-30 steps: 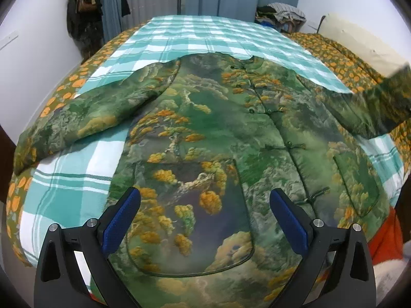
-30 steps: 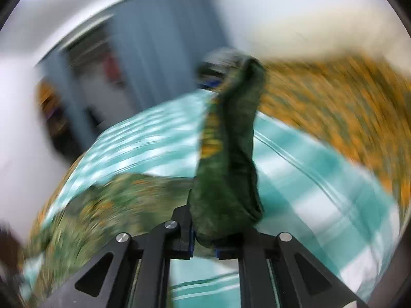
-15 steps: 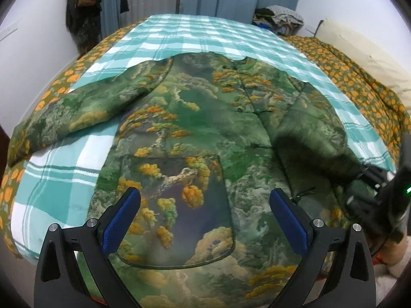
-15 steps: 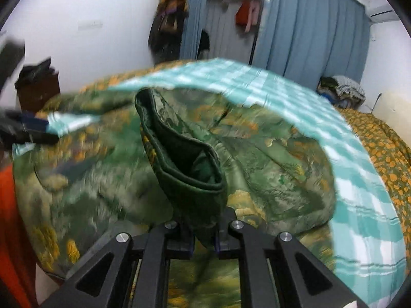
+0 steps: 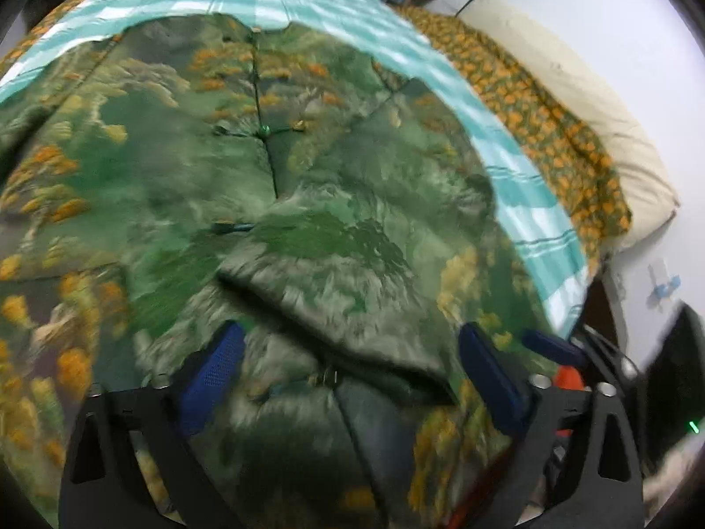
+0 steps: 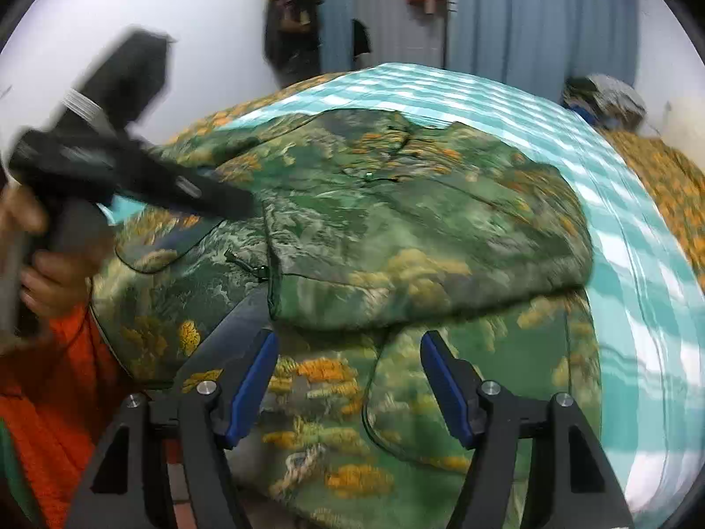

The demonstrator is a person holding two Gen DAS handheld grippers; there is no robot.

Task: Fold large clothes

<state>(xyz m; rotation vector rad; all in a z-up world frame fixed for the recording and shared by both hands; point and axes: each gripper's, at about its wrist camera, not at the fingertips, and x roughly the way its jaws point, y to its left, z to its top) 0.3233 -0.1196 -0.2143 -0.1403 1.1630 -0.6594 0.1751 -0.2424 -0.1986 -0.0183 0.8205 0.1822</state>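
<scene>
A large green padded jacket [image 5: 185,167] with orange tree patterns lies face up on the bed. Its right sleeve [image 5: 352,264] is folded across the chest, cuff near the front closure. In the right wrist view the same sleeve [image 6: 432,264] lies over the jacket body [image 6: 352,432]. My left gripper [image 5: 352,379] is open and empty, low over the sleeve cuff. My right gripper [image 6: 348,383] is open and empty, just in front of the folded sleeve. The left gripper body also shows in the right wrist view [image 6: 123,176], held by a hand.
A teal checked sheet [image 5: 524,176] covers the bed, with an orange-flowered cover [image 5: 551,123] and a cream pillow [image 5: 573,88] to the right. Blue curtains [image 6: 528,13] and hanging clothes [image 6: 291,13] stand behind. An orange garment [image 6: 61,396] is at the near edge.
My right gripper carried the sleeve across the jacket, let it go and opened. My left gripper moved forward and right, closer over the folded sleeve.
</scene>
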